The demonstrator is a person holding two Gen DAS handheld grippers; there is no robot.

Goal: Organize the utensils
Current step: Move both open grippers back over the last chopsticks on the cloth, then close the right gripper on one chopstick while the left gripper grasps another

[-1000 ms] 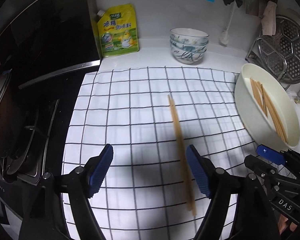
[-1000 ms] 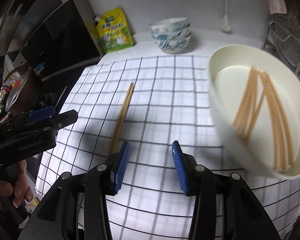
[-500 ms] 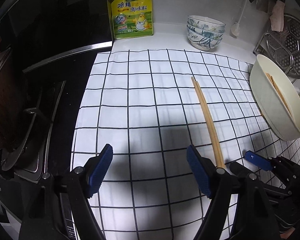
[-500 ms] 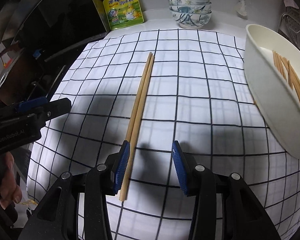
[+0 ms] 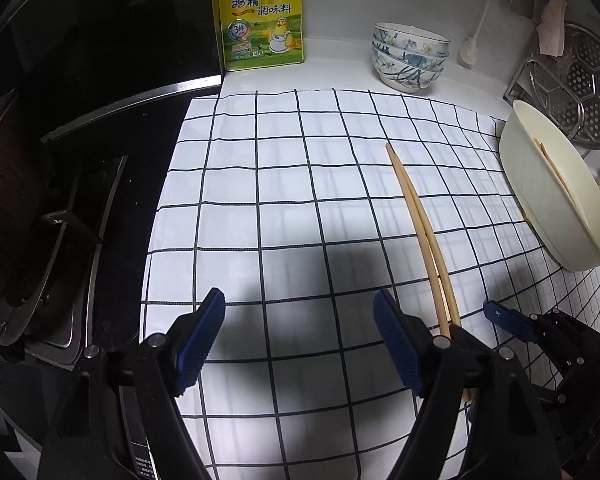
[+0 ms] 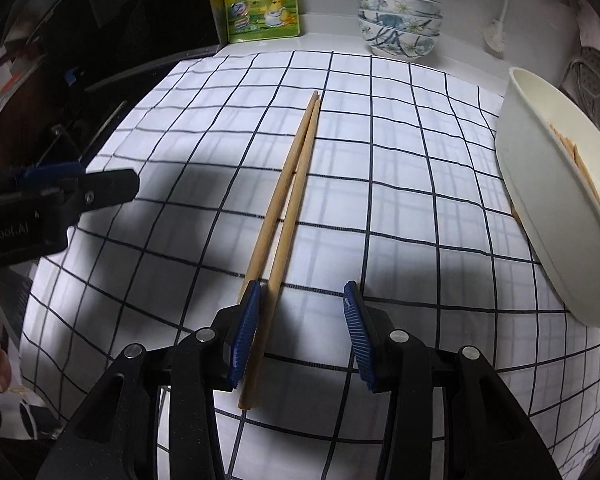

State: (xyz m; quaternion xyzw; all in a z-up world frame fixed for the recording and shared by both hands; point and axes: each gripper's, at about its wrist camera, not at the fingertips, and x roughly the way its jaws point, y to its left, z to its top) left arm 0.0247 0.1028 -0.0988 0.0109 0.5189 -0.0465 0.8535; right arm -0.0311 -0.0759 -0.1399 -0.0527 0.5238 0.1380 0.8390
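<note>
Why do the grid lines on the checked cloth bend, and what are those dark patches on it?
Left wrist view: fisheye bows the lines of the white checked cloth; the dark patch is shadow ahead of the left gripper. Right wrist view: same bowing, two shadow patches flanking the pair of wooden chopsticks; sharp, no blur.

Both views are wrist-mounted fisheyes, each looking steeply down along its own gripper fingers, close above the checked cloth (image 5: 284, 184). The left wrist view sits toward the stove side, the black hob (image 5: 80, 184) at 9 o'clock. The right wrist view sits beside it, nearer the cream basin (image 6: 548, 200) at 3 o'clock. Shared ground: the cloth, the chopstick pair (image 5: 420, 224), the seasoning pouch (image 5: 264, 20) and stacked bowls (image 5: 410, 60) at 12 o'clock.
</note>
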